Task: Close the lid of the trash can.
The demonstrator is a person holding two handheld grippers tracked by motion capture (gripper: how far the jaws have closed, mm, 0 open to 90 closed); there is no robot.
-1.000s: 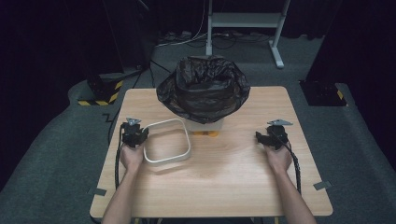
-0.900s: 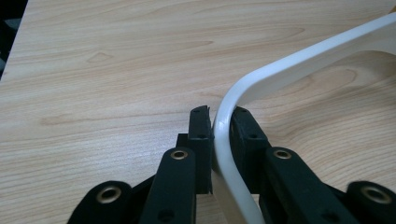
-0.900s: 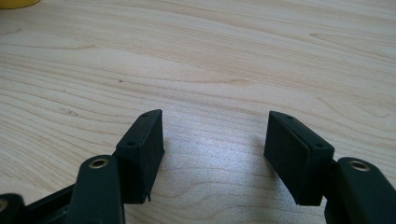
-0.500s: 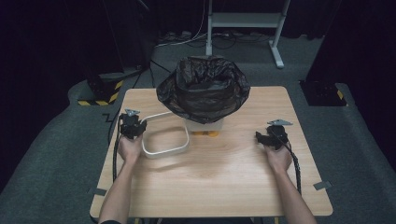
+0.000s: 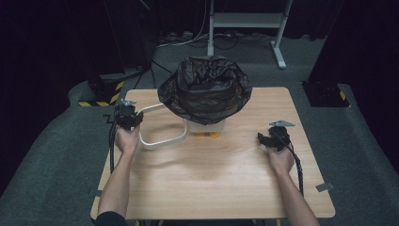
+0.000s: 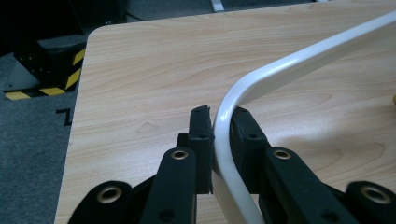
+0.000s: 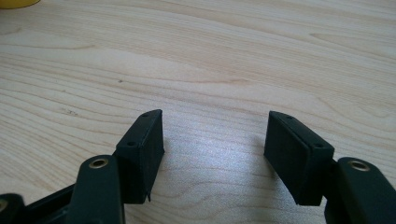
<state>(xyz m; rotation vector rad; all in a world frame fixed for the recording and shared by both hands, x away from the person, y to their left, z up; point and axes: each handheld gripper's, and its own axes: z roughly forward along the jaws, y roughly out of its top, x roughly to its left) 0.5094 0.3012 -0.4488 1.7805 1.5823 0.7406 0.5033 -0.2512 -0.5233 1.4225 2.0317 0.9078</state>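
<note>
A white rounded-rectangle ring [image 5: 162, 140] is held tilted above the wooden table [image 5: 216, 179], just left of the bin. My left gripper [image 5: 130, 117] is shut on its rim; in the left gripper view the white ring [image 6: 261, 84] passes between the two pads [image 6: 201, 135] and curves away to the upper right. A small white bin [image 5: 207, 127] lined with a black bag [image 5: 205, 89] stands at the table's far middle. My right gripper [image 5: 264, 139] rests low at the right side, open; in the right gripper view the gripper [image 7: 214, 140] has only bare wood between its jaws.
A yellow-and-black striped block [image 5: 101, 92] sits on the grey floor off the table's far left corner. A white metal stand [image 5: 244, 23] is behind the table. Something orange [image 5: 207, 135] shows under the bin's base.
My left hand has lifted the white ring off the table and carried it up and away toward the far left; its far end now tilts near the bin. The right hand has stayed put.
</note>
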